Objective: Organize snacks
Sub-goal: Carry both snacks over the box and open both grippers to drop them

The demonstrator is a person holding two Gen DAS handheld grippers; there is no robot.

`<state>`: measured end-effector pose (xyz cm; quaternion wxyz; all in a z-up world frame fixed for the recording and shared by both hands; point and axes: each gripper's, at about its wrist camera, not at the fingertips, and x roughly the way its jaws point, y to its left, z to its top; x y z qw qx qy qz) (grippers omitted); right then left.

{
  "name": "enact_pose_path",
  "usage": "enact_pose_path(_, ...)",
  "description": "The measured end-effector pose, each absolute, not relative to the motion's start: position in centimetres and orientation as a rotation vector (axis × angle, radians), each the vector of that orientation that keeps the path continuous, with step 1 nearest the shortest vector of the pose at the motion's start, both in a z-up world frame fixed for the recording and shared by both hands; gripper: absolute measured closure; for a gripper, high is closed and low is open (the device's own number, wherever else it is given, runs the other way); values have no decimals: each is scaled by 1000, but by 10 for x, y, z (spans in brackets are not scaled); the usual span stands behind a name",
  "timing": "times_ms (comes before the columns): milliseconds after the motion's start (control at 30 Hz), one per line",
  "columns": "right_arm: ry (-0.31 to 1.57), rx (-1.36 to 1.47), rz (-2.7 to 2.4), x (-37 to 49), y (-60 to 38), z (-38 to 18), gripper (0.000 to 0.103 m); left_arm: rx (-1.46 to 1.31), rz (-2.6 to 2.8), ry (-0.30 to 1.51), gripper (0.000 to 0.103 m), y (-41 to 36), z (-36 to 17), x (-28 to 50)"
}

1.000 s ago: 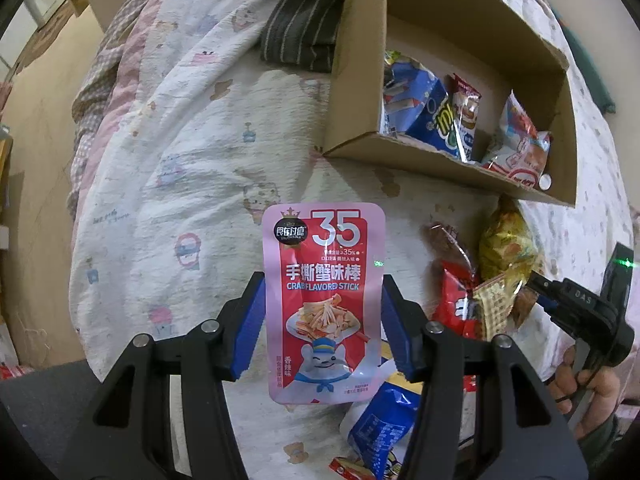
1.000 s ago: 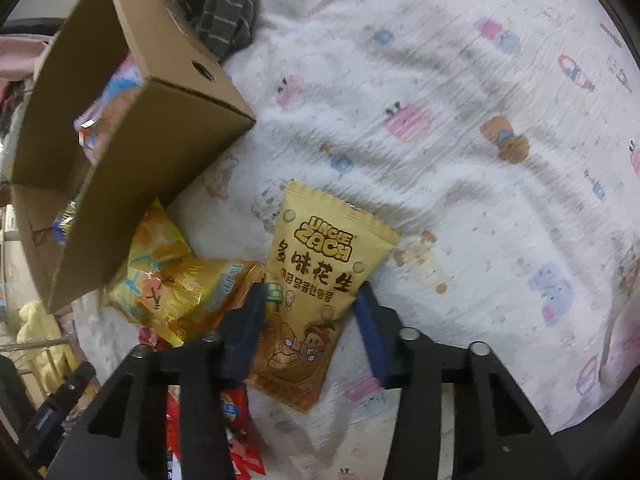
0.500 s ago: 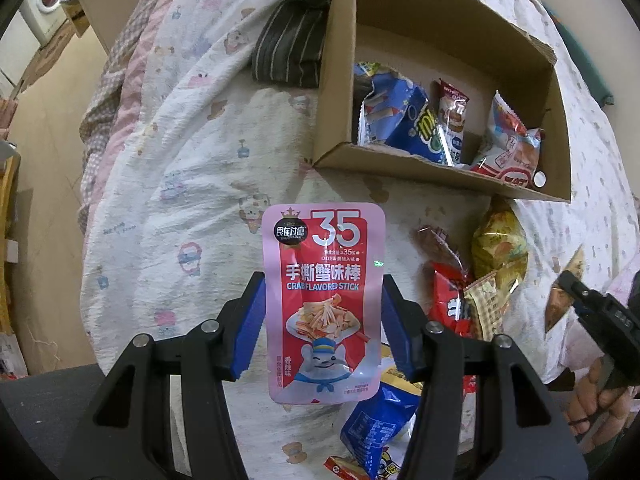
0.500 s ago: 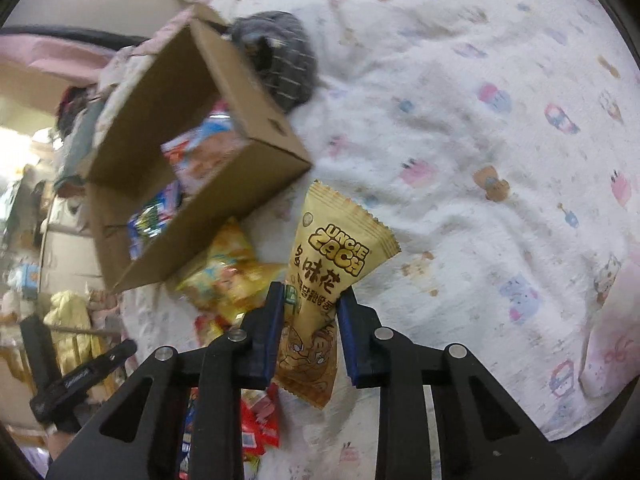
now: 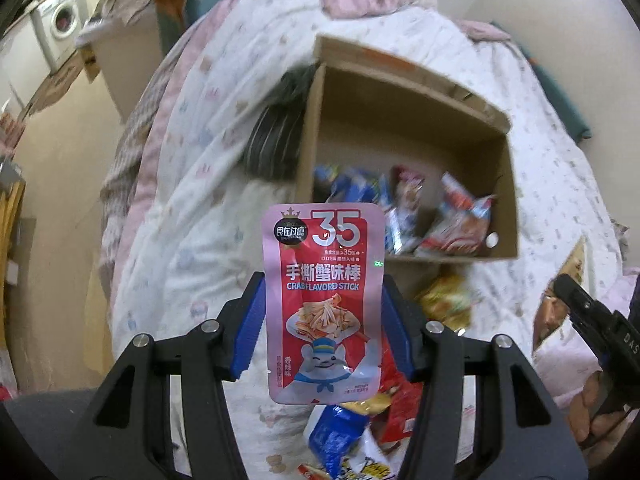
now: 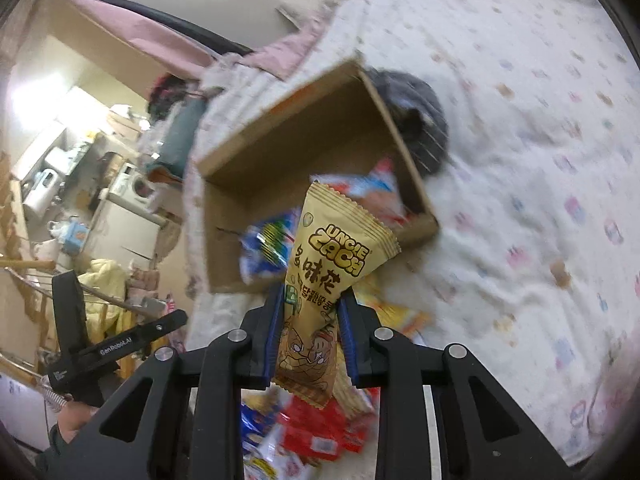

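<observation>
My left gripper (image 5: 323, 312) is shut on a pink and red crab stick pouch (image 5: 323, 300), which it holds upright in the air over the bed. Beyond the pouch stands an open cardboard box (image 5: 408, 116) with several snack bags inside. My right gripper (image 6: 311, 322) is shut on a tan Uncle Zach peanut bag (image 6: 320, 280), lifted above the snack pile, with the same cardboard box (image 6: 288, 140) behind it. The right gripper (image 5: 592, 316) also shows at the right edge of the left wrist view, and the left gripper (image 6: 100, 348) at the left of the right wrist view.
Loose snack bags (image 5: 360, 432) lie on the patterned bedspread (image 5: 208, 152) below both grippers. A dark striped cloth (image 5: 276, 136) lies against the box's left side. The bed's left edge drops to the floor, with a washing machine (image 5: 60, 24) far off.
Both grippers rose with their bags, so the box now sits lower and more open to view. The right gripper's jaws closed tighter on the peanut bag and lifted it off the bed.
</observation>
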<state>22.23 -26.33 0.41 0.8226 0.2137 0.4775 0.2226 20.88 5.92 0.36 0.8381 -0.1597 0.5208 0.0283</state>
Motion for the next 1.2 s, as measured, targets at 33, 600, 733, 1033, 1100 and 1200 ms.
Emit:
enact_pose_path(33, 1007, 455, 482, 224, -261, 8, 76, -326, 53, 1089, 52, 57, 10, 213)
enact_pose_path(600, 922, 359, 527, 293, -220, 47, 76, -246, 26, 1023, 52, 31, 31, 291)
enact_pose_path(733, 925, 348, 521, 308, -216, 39, 76, -239, 32, 1028, 52, 28, 20, 309)
enact_pose_path(1033, 960, 346, 515, 324, -208, 4, 76, -185, 12, 1086, 52, 20, -26, 328)
enact_pose_path(1100, 960, 351, 516, 327, -207, 1, 76, -198, 10, 1090, 52, 23, -27, 330)
enact_pose_path(1200, 970, 384, 512, 332, -206, -5, 76, -201, 21, 1077, 52, 26, -27, 331)
